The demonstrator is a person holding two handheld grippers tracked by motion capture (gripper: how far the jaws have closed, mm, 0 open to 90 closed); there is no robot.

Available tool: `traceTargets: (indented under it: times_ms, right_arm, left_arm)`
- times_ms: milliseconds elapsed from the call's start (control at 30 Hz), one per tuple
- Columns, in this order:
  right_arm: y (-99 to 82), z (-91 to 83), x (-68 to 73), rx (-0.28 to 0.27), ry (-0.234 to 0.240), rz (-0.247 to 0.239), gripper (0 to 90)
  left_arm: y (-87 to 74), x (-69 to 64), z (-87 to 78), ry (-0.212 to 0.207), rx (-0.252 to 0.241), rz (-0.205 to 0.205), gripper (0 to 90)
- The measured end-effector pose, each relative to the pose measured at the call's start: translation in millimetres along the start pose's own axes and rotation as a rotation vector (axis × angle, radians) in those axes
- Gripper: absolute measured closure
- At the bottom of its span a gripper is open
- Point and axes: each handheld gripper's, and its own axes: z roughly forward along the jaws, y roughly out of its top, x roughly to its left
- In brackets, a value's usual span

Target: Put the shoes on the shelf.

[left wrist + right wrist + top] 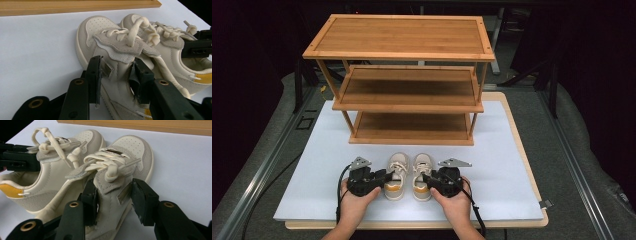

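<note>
High view: 2 small shoes between grippers. Left gripper (381,176) jaws clamped on left shoe (110,67) sidewall; right gripper (428,180) jaws narrowly straddling right shoe (120,177). Judged light, soft; collar is best gripped.

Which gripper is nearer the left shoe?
Left. The left gripper has its jaws around the left shoe; the right gripper is at the right shoe, one shoe over.
</note>
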Motion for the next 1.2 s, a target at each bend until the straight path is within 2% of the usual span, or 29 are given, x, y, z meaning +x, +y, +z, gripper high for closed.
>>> traceTargets:
  times_ms: [100,133,167,267,333,400,433,500,567,633,700,800,900,1100,1200]
  right_arm:
    - [0.0,1.4,2.3,-0.001,-0.004,0.0,57.5]
    - [-0.2,2.7,3.3,-0.006,-0.006,0.002,57.5]
    - [-0.3,3.6,4.5,-0.009,-0.002,0.001,57.5]
    - [-0.4,3.7,7.5,-0.006,-0.016,-0.006,57.5]
    - [-0.6,3.6,6.1,-0.007,0.004,0.005,57.3]
    - [-0.6,3.7,6.2,-0.008,0.001,0.007,57.3]
    - [-1.1,4.6,7.9,-0.016,-0.026,0.016,57.2]
    - [-1.5,6.5,9.0,-0.034,-0.041,0.037,57.2]
    - [-1.8,7.1,9.8,-0.042,-0.051,0.039,57.2]
    - [-6.7,7.5,13.7,-0.08,-0.075,0.066,56.7]
    - [-9.7,7.1,16.1,-0.097,-0.087,0.06,55.3]
    - [-9.9,5.7,14.3,-0.095,-0.063,0.071,51.6]
    - [-10.9,2.9,10.9,-0.092,-0.036,0.083,52.3]
    - [-11.2,-7.2,11.1,-0.124,-0.02,0.058,51.5]
    - [-11.5,-10.8,9.2,-0.121,-0.008,0.07,51.4]
  left_arm:
    - [-0.6,-1.2,0.5,-0.015,-0.001,-0.007,61.9]
    - [-1.6,-2.4,1.3,-0.044,-0.007,-0.025,61.2]
    - [-1.9,-3.3,1.4,-0.051,-0.007,-0.032,60.9]
    - [-1.7,-4.0,1.5,-0.048,-0.002,-0.018,60.9]
    - [-1.5,-3.3,1.9,-0.053,0.0,-0.012,61.3]
    - [-0.1,-3.8,3.3,-0.052,0.005,0.002,61.5]
    - [1.3,-4.4,6.1,-0.048,0.003,0.024,61.8]
    - [2.7,-3.1,8.4,-0.057,0.001,0.018,61.9]
    - [3.2,-2.8,8.8,-0.06,0.003,0.017,62.1]
    - [2.7,-2.9,8.7,-0.061,-0.002,0.011,62.2]
    - [1.9,-3.1,8.6,-0.06,-0.008,0.014,62.2]
    - [1.7,-0.7,8.3,-0.072,-0.01,0.004,61.3]
    - [-0.7,0.2,6.9,-0.075,-0.025,-0.013,59.2]
    - [-3.2,-0.2,8.7,-0.071,-0.032,-0.02,53.6]
    - [-4.5,0.0,10.1,-0.07,-0.036,-0.031,50.9]
